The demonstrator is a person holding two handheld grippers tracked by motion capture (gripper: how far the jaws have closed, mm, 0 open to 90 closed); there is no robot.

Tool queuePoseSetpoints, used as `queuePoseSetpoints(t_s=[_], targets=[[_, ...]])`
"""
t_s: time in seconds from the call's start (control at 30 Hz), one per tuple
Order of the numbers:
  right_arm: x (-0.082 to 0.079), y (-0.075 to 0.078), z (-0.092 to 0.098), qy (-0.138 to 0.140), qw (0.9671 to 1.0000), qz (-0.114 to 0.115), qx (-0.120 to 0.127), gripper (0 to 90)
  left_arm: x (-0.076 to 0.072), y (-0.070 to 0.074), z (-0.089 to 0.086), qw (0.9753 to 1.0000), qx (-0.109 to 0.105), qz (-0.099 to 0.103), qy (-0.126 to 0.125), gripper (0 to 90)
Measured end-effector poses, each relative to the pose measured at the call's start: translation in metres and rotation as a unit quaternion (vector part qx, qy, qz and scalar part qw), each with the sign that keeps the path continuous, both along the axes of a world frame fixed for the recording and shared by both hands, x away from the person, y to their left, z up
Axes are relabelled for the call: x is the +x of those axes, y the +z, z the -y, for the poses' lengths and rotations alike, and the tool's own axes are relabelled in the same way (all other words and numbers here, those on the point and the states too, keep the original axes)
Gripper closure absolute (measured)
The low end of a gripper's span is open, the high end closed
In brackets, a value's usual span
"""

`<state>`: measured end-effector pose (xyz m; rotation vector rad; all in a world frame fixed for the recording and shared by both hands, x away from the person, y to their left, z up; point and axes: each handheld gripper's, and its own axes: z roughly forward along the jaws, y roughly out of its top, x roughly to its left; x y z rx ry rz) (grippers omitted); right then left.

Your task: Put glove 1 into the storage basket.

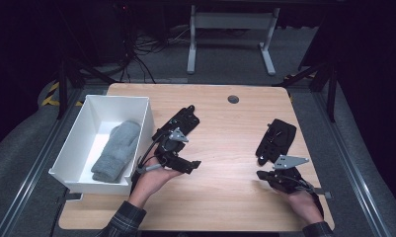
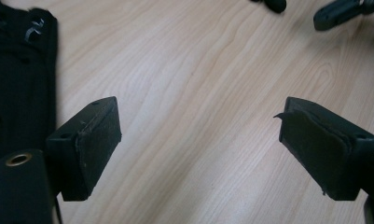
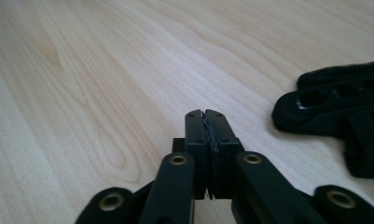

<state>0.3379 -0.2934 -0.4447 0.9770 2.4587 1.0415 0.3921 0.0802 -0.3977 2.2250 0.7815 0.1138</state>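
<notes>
Two black gloves lie on the wooden table (image 1: 225, 197). One black glove (image 1: 184, 119) rests just right of the white bin, and it shows as dark fabric (image 2: 17, 79) at the left of the left gripper view. The other black glove (image 1: 277, 138) lies at the right, and its fingers (image 3: 334, 102) show in the right gripper view. My left gripper (image 1: 183, 155) (image 2: 198, 144) sits low over bare wood beside the first glove, jaws wide open and empty. My right gripper (image 1: 262, 174) (image 3: 204, 114) is shut on nothing, just near of the second glove.
A white bin (image 1: 82, 182) stands at the table's left edge with a grey knit mitten (image 1: 115, 150) inside. A round cable hole (image 1: 233, 99) sits near the far edge. Beyond the table are cables and the legs of another desk (image 1: 191, 49).
</notes>
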Motion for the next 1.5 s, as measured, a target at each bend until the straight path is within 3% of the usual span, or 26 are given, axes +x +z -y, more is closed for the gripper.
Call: queuePoseSetpoints(t_s=[0.2, 0.3, 0.53, 0.77, 0.9, 1.07, 1.3, 1.5], targets=[[0.014, 0.008, 0.01, -0.016, 0.9998, 0.005, 0.007, 90.0, -0.003, -0.018, 0.001, 0.9999, 0.016, 0.006, 0.0, 12.4], [0.023, 0.011, 0.017, -0.026, 0.9996, 0.01, 0.009, 90.0, -0.007, -0.028, 0.001, 0.9995, 0.025, 0.019, 0.0, 11.5], [0.041, 0.017, 0.031, -0.05, 0.9986, 0.016, 0.012, 90.0, -0.012, -0.056, 0.003, 0.9988, 0.048, 0.01, -0.006, 6.8], [0.059, 0.023, 0.05, -0.08, 0.9963, 0.028, 0.015, 90.0, -0.012, -0.071, 0.008, 0.996, 0.086, 0.017, -0.018, 1.6], [0.067, 0.021, 0.056, -0.087, 0.9959, 0.024, 0.008, 90.0, -0.013, -0.074, 0.009, 0.9963, 0.077, 0.028, -0.025, 0.0], [0.071, 0.014, 0.056, -0.084, 0.9963, 0.013, -0.005, 90.0, -0.014, -0.08, 0.003, 0.9971, 0.044, 0.052, -0.033, 0.0], [0.078, 0.002, 0.049, -0.074, 0.9969, -0.008, -0.024, 90.0, -0.014, -0.08, 0.003, 0.997, 0.045, 0.054, -0.033, 0.9], [0.078, -0.001, 0.046, -0.068, 0.9973, -0.016, -0.023, 90.0, -0.014, -0.08, 0.002, 0.9971, 0.042, 0.054, -0.032, 1.6]])
